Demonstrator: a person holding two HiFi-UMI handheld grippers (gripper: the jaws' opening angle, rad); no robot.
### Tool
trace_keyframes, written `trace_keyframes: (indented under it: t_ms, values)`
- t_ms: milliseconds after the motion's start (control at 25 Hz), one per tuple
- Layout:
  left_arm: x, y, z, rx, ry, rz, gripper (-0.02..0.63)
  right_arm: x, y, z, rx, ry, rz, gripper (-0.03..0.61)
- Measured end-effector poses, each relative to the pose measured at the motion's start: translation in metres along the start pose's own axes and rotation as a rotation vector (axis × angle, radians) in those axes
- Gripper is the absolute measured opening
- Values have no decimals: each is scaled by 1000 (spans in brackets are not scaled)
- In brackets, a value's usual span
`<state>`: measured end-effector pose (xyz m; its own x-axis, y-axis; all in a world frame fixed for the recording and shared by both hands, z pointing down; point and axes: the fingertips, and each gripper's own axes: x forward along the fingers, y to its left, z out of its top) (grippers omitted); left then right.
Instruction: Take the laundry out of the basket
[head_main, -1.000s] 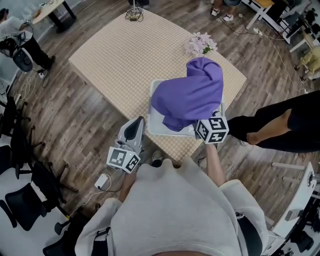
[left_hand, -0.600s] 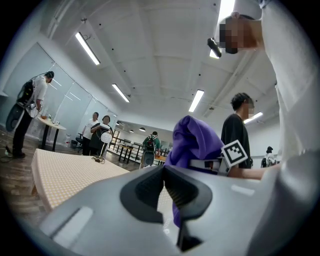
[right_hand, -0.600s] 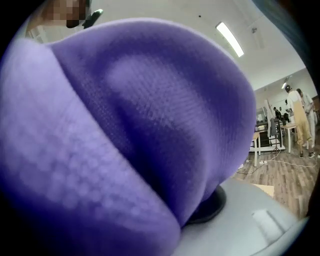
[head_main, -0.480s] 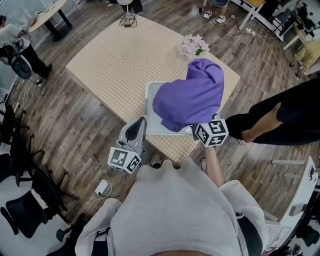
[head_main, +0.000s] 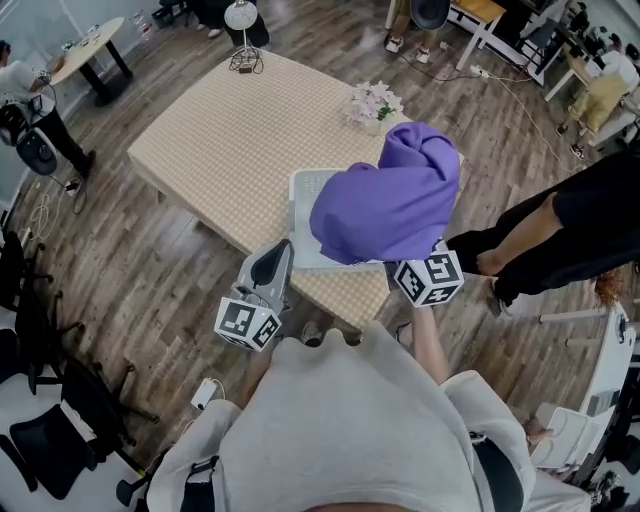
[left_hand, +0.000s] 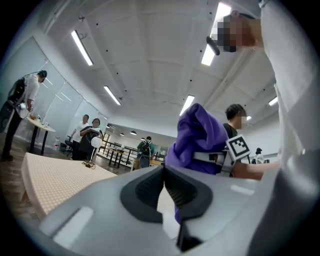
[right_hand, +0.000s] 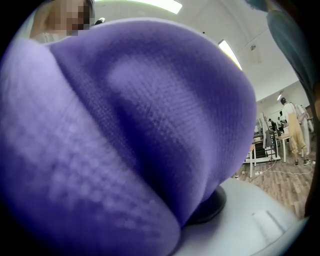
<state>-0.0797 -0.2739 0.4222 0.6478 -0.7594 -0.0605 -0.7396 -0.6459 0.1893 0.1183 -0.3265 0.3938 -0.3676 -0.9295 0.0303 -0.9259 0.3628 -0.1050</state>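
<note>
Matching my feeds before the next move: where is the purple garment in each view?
Head view: purple garment right of centre, over the white basket.
Left gripper view: purple garment right of centre.
Right gripper view: purple garment fills nearly the whole picture.
Landmark: beige table, upper left in head view, lower left in left gripper view; absent from right gripper view.

Garment (head_main: 390, 200) soft purple knit; basket (head_main: 303, 215) smooth white plastic; floor (head_main: 150, 280) wood planks.
</note>
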Motion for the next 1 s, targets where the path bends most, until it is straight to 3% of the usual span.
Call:
trace_keyframes:
  t_ms: [320,520,720,1000]
  values:
    - [-31,-1,3,-3,0,-56,11,-46,39,31,-31,-82,-35,262]
    - [-49,-19,2,1,-21,-80,10,-80,65,38,-39,-117,-9,262]
    - [-66,-47,9,21,-43,-91,10,-113,83,40,-63,-116,8,262]
    - [-115,-105,2,58,-22,-106,11,-187,107,21,-20,-103,34,262]
